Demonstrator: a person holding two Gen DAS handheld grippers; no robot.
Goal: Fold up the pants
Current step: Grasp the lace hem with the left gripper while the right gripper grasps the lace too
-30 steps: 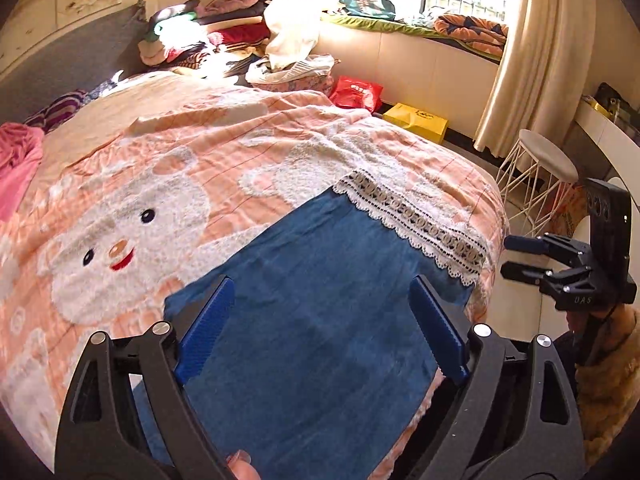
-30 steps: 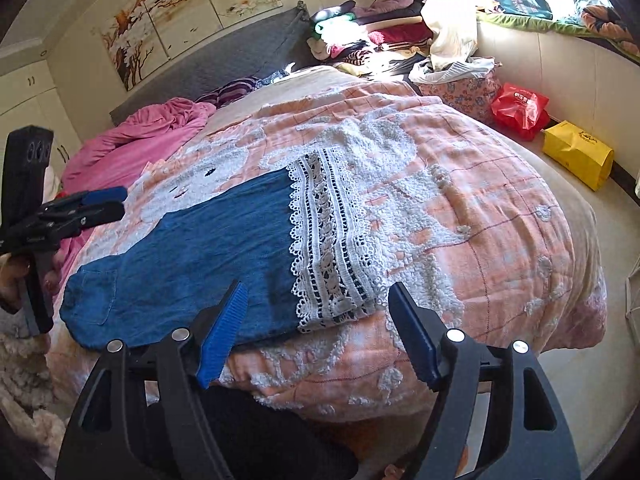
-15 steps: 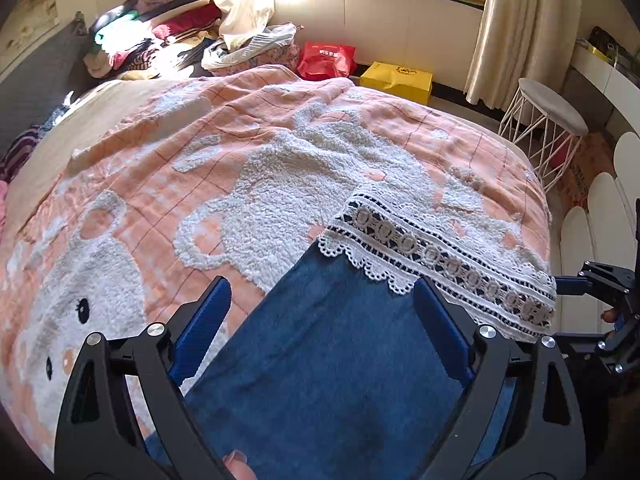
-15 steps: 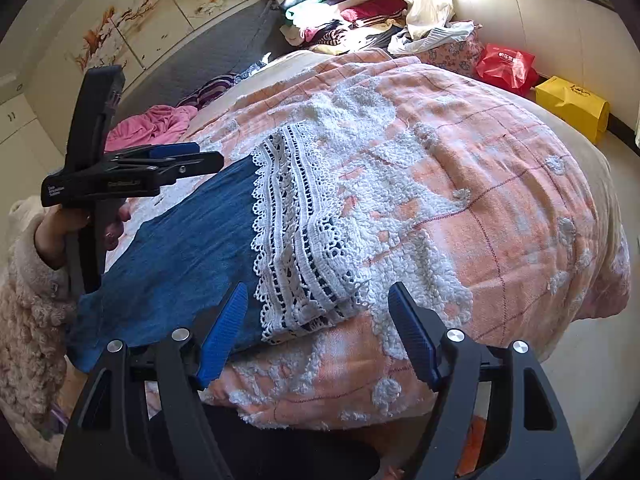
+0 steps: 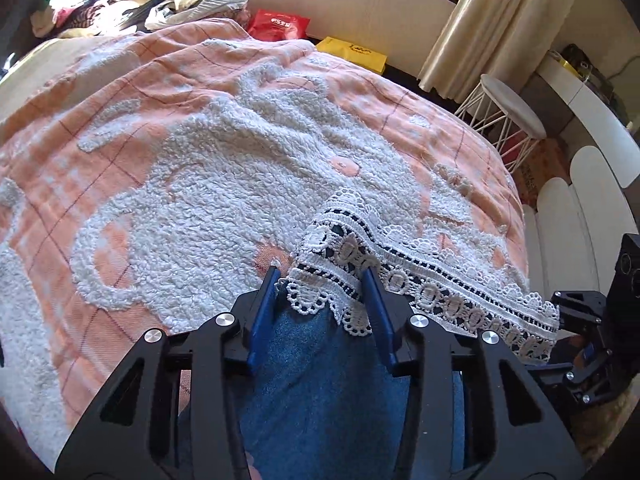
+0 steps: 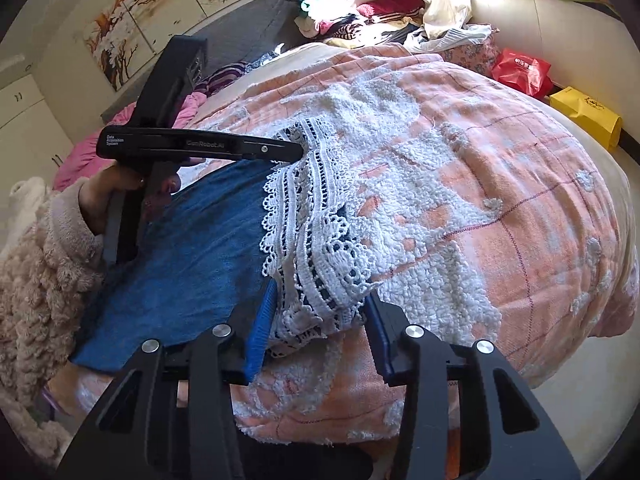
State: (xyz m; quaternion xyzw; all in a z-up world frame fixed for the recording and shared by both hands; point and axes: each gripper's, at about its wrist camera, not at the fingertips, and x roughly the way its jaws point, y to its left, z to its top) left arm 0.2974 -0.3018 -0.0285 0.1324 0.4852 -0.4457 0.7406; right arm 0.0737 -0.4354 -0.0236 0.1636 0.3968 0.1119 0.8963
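Blue pants (image 6: 188, 256) with white lace hem (image 6: 320, 240): laid flat on the bed's peach-and-white blanket (image 6: 500, 184), hem near the bed's edge.
Left gripper (image 5: 322, 284): fingers closing over the hem's far corner, lace between them.
Right gripper (image 6: 320, 304): fingers closing over the near corner (lace bunched between the blue pads).
Background: yellow bag (image 6: 586, 116), red bag (image 6: 520, 70), white stool (image 5: 510, 110).
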